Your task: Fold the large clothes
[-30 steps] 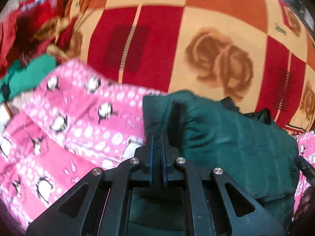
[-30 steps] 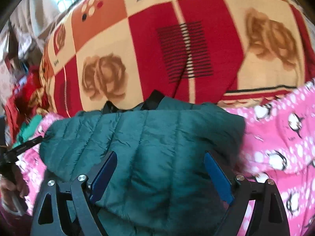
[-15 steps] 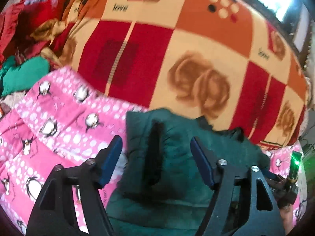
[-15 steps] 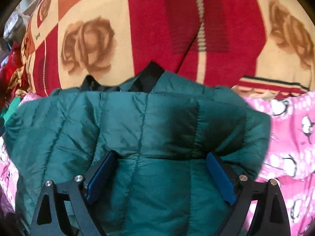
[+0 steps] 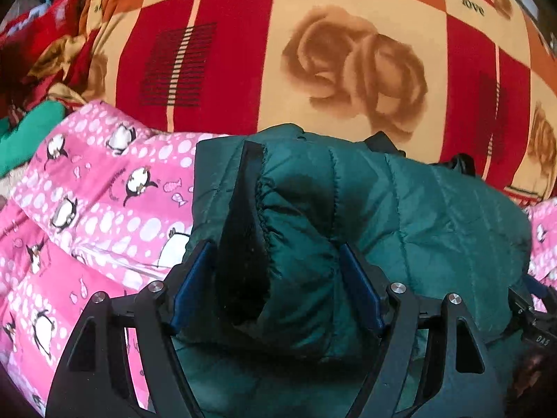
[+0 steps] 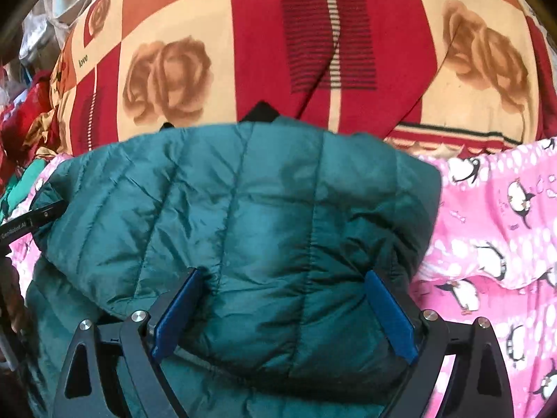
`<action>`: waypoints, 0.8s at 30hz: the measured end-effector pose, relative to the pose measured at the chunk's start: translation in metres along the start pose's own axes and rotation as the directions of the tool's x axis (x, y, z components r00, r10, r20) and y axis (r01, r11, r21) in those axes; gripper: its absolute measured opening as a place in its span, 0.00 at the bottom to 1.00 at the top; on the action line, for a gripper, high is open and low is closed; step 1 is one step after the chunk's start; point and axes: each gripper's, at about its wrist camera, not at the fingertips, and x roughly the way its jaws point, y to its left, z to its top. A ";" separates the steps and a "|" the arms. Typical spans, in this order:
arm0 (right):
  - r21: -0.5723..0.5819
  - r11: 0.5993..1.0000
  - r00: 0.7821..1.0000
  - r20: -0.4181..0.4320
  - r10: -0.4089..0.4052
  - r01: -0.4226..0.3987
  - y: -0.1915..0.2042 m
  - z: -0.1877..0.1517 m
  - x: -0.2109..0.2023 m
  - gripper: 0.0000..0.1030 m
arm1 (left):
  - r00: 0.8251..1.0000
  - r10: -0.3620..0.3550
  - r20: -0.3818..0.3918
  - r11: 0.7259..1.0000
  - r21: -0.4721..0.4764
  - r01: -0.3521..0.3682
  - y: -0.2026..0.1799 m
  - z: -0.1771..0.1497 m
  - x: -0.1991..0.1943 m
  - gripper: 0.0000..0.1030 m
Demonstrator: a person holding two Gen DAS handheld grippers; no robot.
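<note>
Left wrist view: looks forward and steeply down along left gripper (image 5: 278, 285), very close over left end of green quilted jacket (image 5: 435, 216); pink penguin cover (image 5: 87, 209) at its left, rose-check blanket (image 5: 348, 69) beyond

Right wrist view: same steep downward aim along right gripper (image 6: 282, 313), close over jacket's (image 6: 243, 209) right part; penguin cover (image 6: 494, 226) at its right

Shared: jacket, penguin cover, blanket (image 6: 167, 80); each view catches other tool at its edge
</note>
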 end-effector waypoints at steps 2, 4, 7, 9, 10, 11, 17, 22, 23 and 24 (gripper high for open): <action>0.021 0.999 0.999 -0.037 0.027 -0.026 -0.003 -0.001 0.011 1.00 | 1.000 0.011 -0.002 1.000 0.016 -0.011 -0.002 -0.001 0.002 0.75; 0.058 0.997 0.997 -0.063 0.052 -0.048 -0.006 0.000 0.019 1.00 | 1.000 0.010 -0.001 1.000 0.015 -0.010 -0.001 -0.001 0.005 0.75; 0.057 0.997 0.995 -0.085 0.056 -0.051 -0.006 0.001 0.022 1.00 | 1.000 0.004 -0.003 1.000 0.006 -0.004 0.001 -0.002 0.007 0.75; 0.049 0.997 0.994 -0.098 0.057 -0.053 -0.005 0.001 0.021 1.00 | 1.000 0.003 -0.004 1.000 0.001 -0.003 0.001 -0.002 0.008 0.76; 0.044 0.998 0.993 -0.104 0.056 -0.052 -0.004 0.002 0.020 1.00 | 1.000 0.004 -0.004 1.000 0.002 -0.004 0.001 -0.003 0.008 0.76; 0.035 0.998 0.993 -0.109 0.046 -0.043 -0.003 0.003 0.017 1.00 | 1.000 0.007 -0.003 1.000 0.004 -0.007 0.000 -0.003 0.009 0.76; 0.028 1.000 1.000 -0.023 0.013 -0.013 0.013 0.007 -0.015 1.00 | 1.000 0.006 -0.002 1.000 0.008 -0.006 0.000 -0.004 0.011 0.77; 0.013 0.999 0.998 0.043 0.047 -0.048 0.029 0.019 -0.023 1.00 | 1.000 0.005 0.001 1.000 0.008 -0.005 0.000 -0.006 0.014 0.78; 0.012 0.999 0.998 0.045 0.045 -0.046 0.030 0.021 -0.020 1.00 | 1.000 0.005 0.001 1.000 0.010 -0.005 -0.001 -0.006 0.014 0.79; 0.016 0.999 0.998 0.040 0.040 -0.040 0.029 0.022 -0.017 1.00 | 1.000 0.007 0.002 1.000 0.011 -0.007 -0.001 -0.006 0.014 0.79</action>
